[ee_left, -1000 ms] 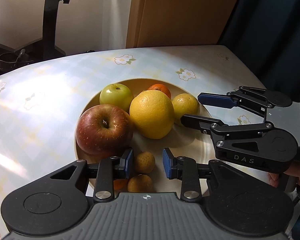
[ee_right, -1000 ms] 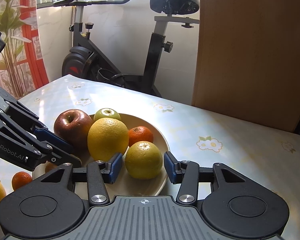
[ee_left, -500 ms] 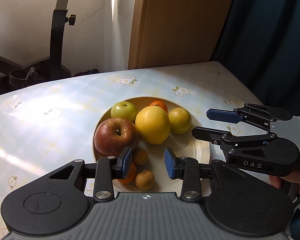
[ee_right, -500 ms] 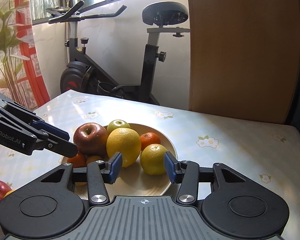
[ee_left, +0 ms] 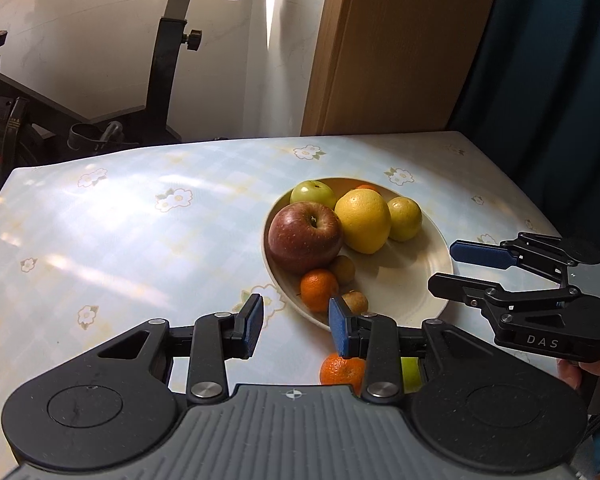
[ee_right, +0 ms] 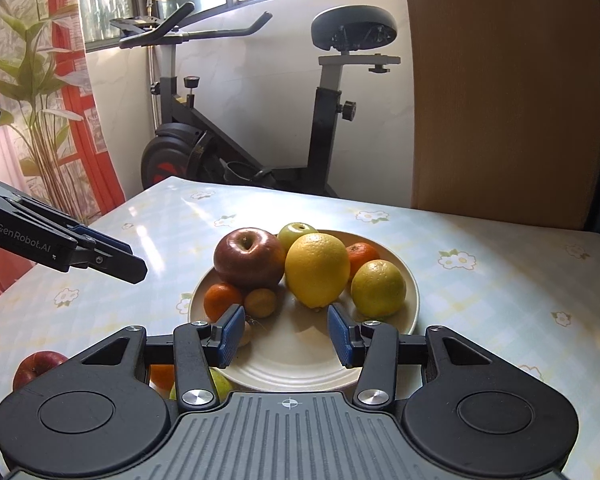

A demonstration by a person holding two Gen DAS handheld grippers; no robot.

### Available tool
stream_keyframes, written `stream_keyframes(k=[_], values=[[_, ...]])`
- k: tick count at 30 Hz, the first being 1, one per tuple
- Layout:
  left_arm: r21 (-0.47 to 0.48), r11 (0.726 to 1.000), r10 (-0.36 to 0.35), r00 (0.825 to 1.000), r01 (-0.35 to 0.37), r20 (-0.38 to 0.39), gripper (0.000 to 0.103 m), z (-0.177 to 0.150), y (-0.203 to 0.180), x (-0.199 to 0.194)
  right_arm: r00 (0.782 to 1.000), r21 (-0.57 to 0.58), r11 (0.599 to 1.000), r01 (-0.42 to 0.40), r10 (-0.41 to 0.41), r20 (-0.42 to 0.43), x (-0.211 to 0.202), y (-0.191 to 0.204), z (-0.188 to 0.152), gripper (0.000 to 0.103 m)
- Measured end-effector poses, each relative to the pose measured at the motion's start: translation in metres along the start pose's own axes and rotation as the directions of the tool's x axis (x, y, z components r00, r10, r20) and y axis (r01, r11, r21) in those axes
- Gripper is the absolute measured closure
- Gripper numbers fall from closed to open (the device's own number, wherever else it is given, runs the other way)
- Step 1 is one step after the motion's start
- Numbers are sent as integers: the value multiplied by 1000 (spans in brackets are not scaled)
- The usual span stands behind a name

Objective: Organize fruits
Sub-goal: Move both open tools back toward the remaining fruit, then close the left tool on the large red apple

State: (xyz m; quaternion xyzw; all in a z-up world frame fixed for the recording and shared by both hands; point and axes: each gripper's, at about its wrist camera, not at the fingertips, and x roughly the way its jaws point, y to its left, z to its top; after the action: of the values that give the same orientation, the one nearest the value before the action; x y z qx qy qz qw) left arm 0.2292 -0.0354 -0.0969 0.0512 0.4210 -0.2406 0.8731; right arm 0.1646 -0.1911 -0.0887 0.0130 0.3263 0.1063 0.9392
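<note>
The cream plate (ee_right: 414,292) sits on the flowered tablecloth (ee_left: 120,232), holding a big red apple (ee_right: 249,258) at its 10 o'clock, a large yellow citrus (ee_right: 317,269) at centre, a green apple (ee_left: 313,192) and small mandarins. Only the right wrist view shows a second red apple (ee_right: 36,366) off the plate at 8 o'clock. The left gripper (ee_left: 296,326) and right gripper (ee_right: 286,334) both have jaws apart, gripping nothing.
</note>
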Motion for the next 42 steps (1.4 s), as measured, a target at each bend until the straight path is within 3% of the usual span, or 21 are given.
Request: stream_keyframes(k=[19, 32, 42], values=[[-65, 998, 20, 1000, -18, 18, 65, -56, 35, -46, 998, 6, 998, -56, 56, -12, -18, 64, -22, 60], [-119, 989, -92, 996, 91, -4, 66, -85, 36, -53, 992, 53, 994, -99, 103, -72, -43, 103, -54, 60], [-187, 972, -148, 989, 145, -6, 66, -97, 39, -46, 978, 16, 988, -154, 154, -143, -44, 131, -65, 60]])
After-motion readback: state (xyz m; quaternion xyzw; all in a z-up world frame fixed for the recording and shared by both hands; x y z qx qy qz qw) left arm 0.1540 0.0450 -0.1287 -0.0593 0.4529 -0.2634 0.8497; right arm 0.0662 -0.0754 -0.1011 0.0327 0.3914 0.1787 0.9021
